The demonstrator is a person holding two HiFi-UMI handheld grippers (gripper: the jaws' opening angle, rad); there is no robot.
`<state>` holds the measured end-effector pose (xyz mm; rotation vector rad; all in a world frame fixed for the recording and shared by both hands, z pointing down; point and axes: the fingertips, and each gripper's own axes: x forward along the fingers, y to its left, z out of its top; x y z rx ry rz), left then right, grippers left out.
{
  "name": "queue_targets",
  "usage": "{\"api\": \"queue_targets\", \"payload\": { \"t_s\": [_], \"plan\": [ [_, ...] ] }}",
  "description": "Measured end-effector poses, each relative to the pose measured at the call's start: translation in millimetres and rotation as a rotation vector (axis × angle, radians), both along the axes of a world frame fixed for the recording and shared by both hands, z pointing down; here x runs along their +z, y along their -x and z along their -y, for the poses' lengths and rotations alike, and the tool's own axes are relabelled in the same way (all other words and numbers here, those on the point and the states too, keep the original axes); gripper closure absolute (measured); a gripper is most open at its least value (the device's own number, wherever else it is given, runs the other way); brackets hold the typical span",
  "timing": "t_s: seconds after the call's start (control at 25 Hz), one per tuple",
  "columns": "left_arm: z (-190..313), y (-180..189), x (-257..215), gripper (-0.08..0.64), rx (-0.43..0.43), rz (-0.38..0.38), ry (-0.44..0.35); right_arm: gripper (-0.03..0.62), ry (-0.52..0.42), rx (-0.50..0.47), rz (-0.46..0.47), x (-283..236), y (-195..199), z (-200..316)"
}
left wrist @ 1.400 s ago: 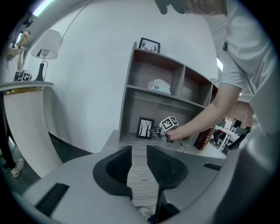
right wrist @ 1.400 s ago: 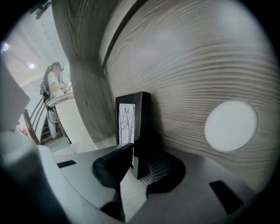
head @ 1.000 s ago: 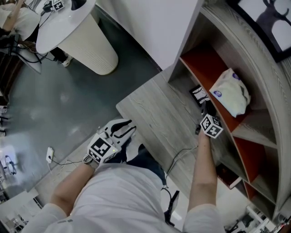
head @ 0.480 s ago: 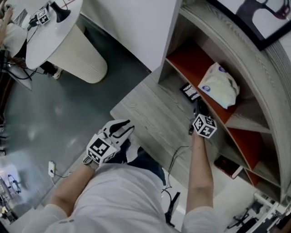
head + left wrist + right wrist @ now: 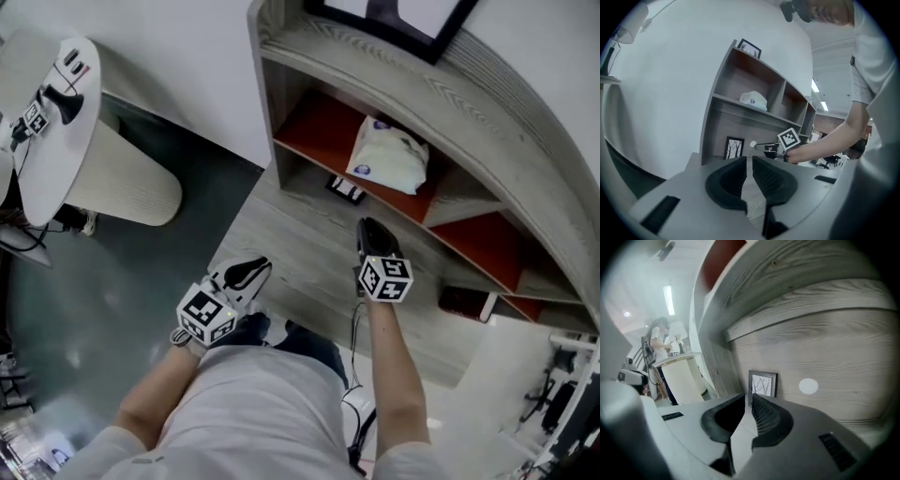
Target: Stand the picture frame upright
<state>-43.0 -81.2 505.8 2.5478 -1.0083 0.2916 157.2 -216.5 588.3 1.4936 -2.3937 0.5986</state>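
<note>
The person wears a white short-sleeved T-shirt point(image 5: 248, 412) and dark trousers point(image 5: 305, 339). The left gripper point(image 5: 248, 274) and right gripper point(image 5: 370, 231) each carry a white cube with black square markers, with black ribbed pads point(image 5: 771, 178) on grey bodies. A thin black cable point(image 5: 353, 328) runs beside the right arm

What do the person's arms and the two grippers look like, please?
The left gripper and right gripper have pale bodies, black ribbed pads and a white cube with black square markers. The person wears short pale sleeves. Both jaws have just been closing, nothing between.
</note>
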Motion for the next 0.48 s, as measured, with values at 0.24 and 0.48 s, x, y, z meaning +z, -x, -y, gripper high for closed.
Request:
{"api": "queue_targets", "payload": {
  "t_s": [0.24, 0.48],
  "plan": [
    [13, -23, -9, 0.525, 0.104, -0.009, -0.008, 0.541, -0.040, 0.031, 0.041, -44, 14, -41],
    [27, -45, -26, 0.538, 0.160, -0.028, -0.003, 0.543, -0.055, 0.126, 0.122, -90, 15, -76]
  ]
}}
